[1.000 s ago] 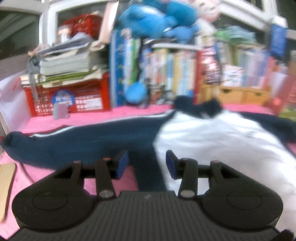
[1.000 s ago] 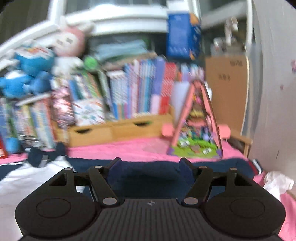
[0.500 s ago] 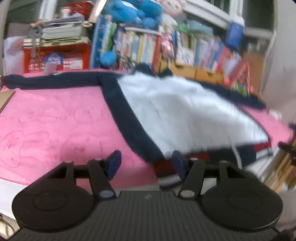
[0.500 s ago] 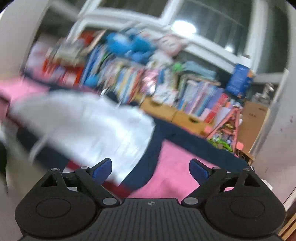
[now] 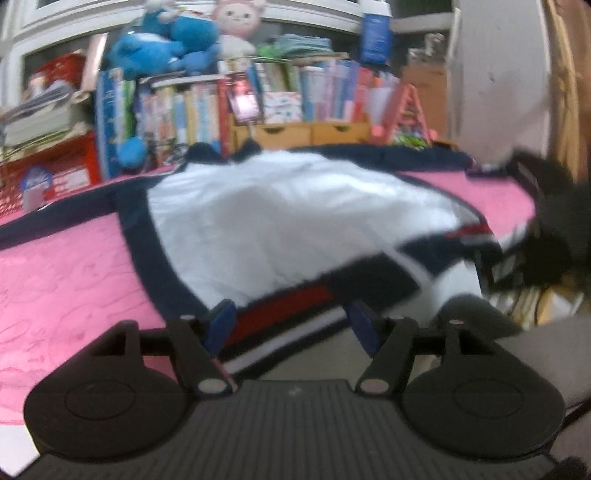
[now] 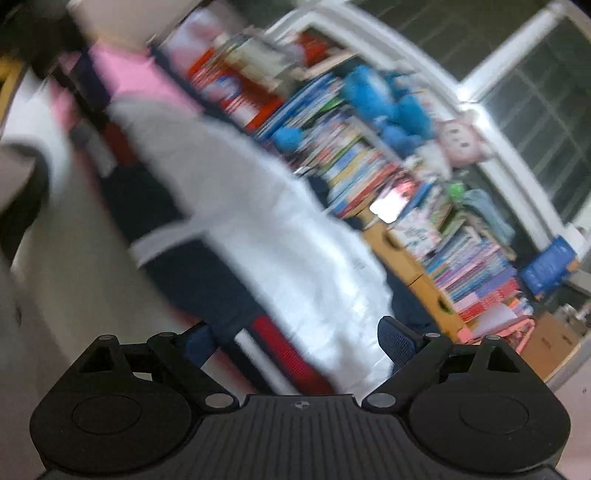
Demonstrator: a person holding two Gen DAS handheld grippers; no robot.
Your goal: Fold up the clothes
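A white sweater [image 5: 280, 221] with navy sleeves, navy collar and a red, white and navy striped hem lies spread flat on the pink cover [image 5: 66, 266], sleeves stretched out sideways, collar toward the books, hem at the near edge.

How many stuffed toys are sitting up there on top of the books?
2 for sure: a blue plush lying on the left, and a pink-and-white plush right beside it. A small blue ball-like thing hangs lower; it may be part of the blue one.
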